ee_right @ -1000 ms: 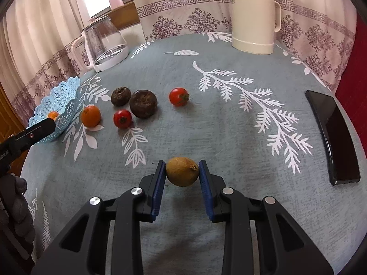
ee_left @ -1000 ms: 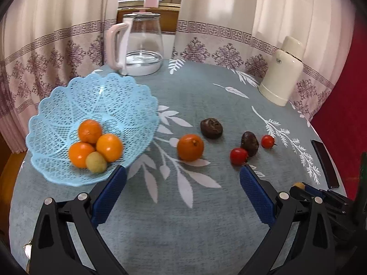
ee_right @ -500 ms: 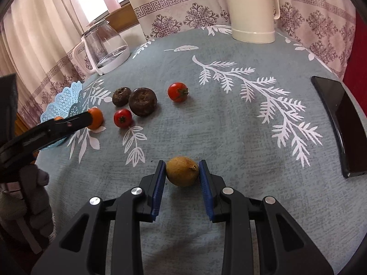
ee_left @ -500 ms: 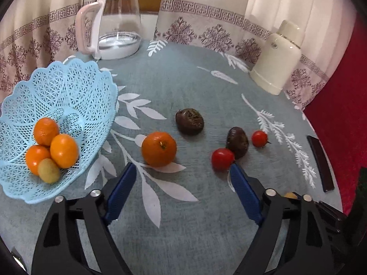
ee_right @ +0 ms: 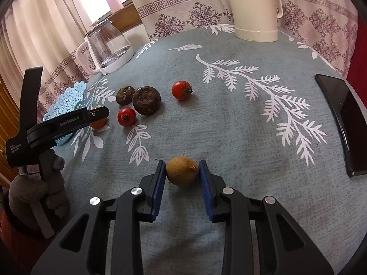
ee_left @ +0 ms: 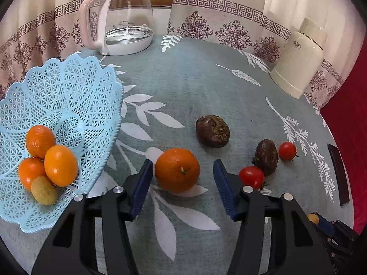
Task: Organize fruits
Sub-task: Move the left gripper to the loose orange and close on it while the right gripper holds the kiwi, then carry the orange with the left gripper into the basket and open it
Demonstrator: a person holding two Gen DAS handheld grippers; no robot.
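A loose orange (ee_left: 177, 170) lies on the grey-blue tablecloth between the fingers of my left gripper (ee_left: 182, 167), which is open; a gap shows beside the right pad. The light-blue lattice basket (ee_left: 68, 87) on the left holds three oranges and a small brownish-green fruit (ee_left: 44, 190). Two dark brown fruits (ee_left: 212, 131) (ee_left: 266, 157) and two red tomatoes (ee_left: 251, 177) (ee_left: 287, 150) lie to the right. My right gripper (ee_right: 182, 168) is shut on a brownish-yellow fruit (ee_right: 182, 171) low over the cloth. From the right wrist, the left gripper (ee_right: 101, 114) partly hides the orange (ee_right: 99, 123).
A glass kettle (ee_left: 128, 16) stands at the back left and a cream thermos jug (ee_left: 300, 57) at the back right. A black phone (ee_right: 341, 119) lies near the table's right edge. A gloved hand (ee_right: 39, 190) grips the left tool. Curtains hang behind the table.
My left gripper has moved forward and down from beside the basket to straddle the loose orange, with its jaws narrower than before. The right gripper still holds its fruit in the same spot.
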